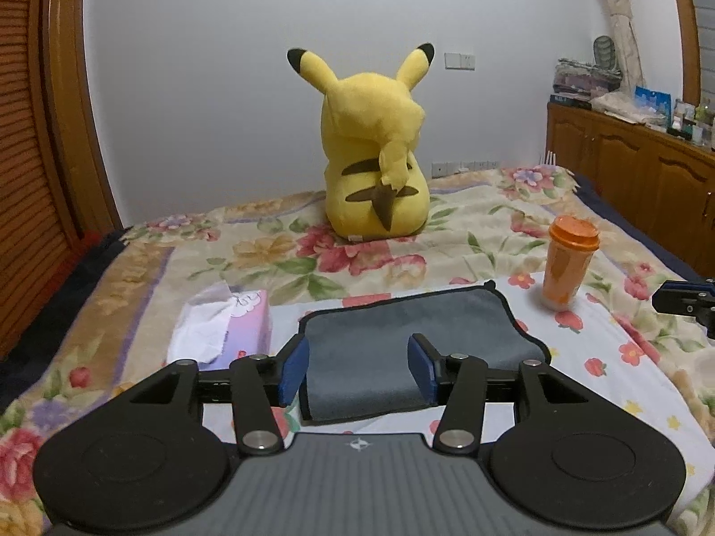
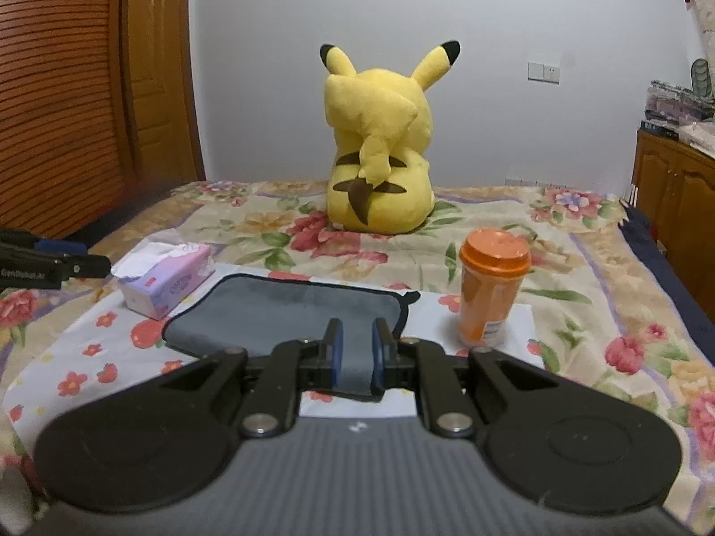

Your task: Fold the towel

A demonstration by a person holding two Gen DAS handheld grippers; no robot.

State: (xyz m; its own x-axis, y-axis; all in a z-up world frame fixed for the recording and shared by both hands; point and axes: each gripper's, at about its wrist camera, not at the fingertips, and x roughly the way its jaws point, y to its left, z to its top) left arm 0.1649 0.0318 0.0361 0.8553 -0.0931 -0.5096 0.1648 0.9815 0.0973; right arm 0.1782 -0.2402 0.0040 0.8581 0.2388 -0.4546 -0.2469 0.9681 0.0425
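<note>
A grey towel with dark trim [image 1: 402,335] lies folded flat on the flowered bedspread, on a white flowered sheet. My left gripper [image 1: 357,366] is open, its blue pads wide apart above the towel's near left part, holding nothing. In the right wrist view the towel [image 2: 286,308] lies ahead. My right gripper [image 2: 356,355] is partly open with a narrow gap over the towel's near right corner; the pads do not pinch the cloth. The right gripper shows at the left view's right edge [image 1: 683,301], the left gripper at the right view's left edge [image 2: 49,265].
A yellow Pikachu plush [image 1: 375,156] sits at the back of the bed. A pink tissue box [image 1: 228,326] lies left of the towel. An orange lidded cup [image 1: 567,263] stands to its right. A wooden cabinet [image 1: 634,169] runs along the right wall.
</note>
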